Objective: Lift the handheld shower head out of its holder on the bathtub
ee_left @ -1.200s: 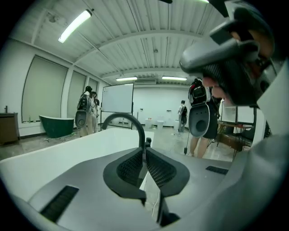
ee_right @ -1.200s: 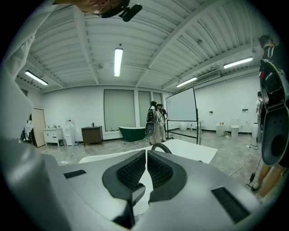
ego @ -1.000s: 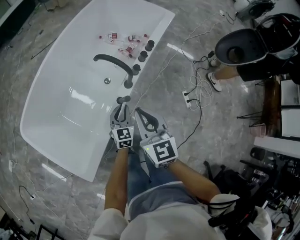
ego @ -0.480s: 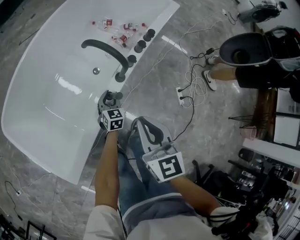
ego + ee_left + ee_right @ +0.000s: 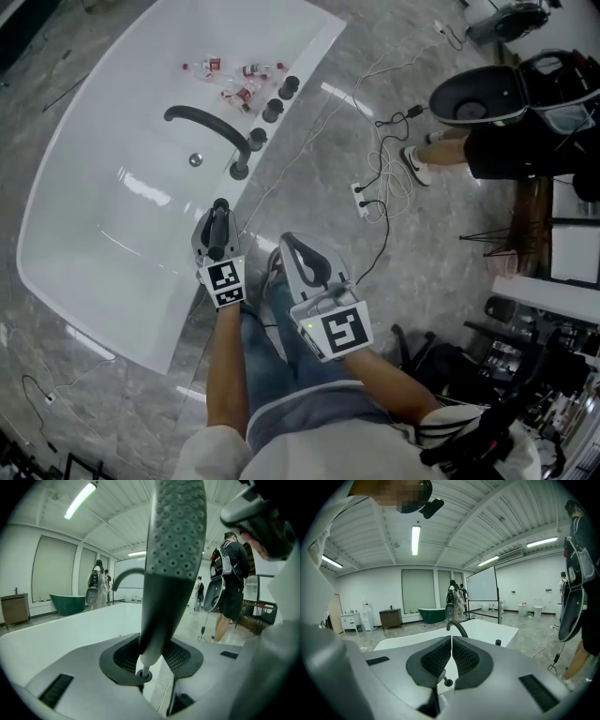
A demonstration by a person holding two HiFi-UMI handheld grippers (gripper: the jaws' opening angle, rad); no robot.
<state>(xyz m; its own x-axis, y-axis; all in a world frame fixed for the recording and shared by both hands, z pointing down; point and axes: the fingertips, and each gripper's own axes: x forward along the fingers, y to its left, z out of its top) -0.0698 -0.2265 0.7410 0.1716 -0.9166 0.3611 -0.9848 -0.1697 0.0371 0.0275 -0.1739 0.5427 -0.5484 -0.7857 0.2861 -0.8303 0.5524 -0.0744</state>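
Observation:
The dark grey handheld shower head (image 5: 176,541) stands upright between the pads of my left gripper (image 5: 151,644), its spray face with rows of holes turned toward the camera. The jaws are closing and both pads lie against the handle, whose hose end pokes out below. In the head view the left gripper (image 5: 217,214) sits at the near rim of the white bathtub (image 5: 112,234) with the shower head (image 5: 219,234) lying along its jaws. My right gripper (image 5: 289,242) hangs beside it over the floor, shut with nothing in it (image 5: 451,641).
A curved black faucet (image 5: 202,120) and round black knobs (image 5: 272,110) line the tub's right rim, with small bottles (image 5: 234,80) at the far end. Cables and a power strip (image 5: 361,197) lie on the marble floor. A person (image 5: 487,141) stands at the right.
My left gripper reached forward to the shower head at the tub rim, opened wide, and now has the handle between its jaws. The right gripper barely shifted.

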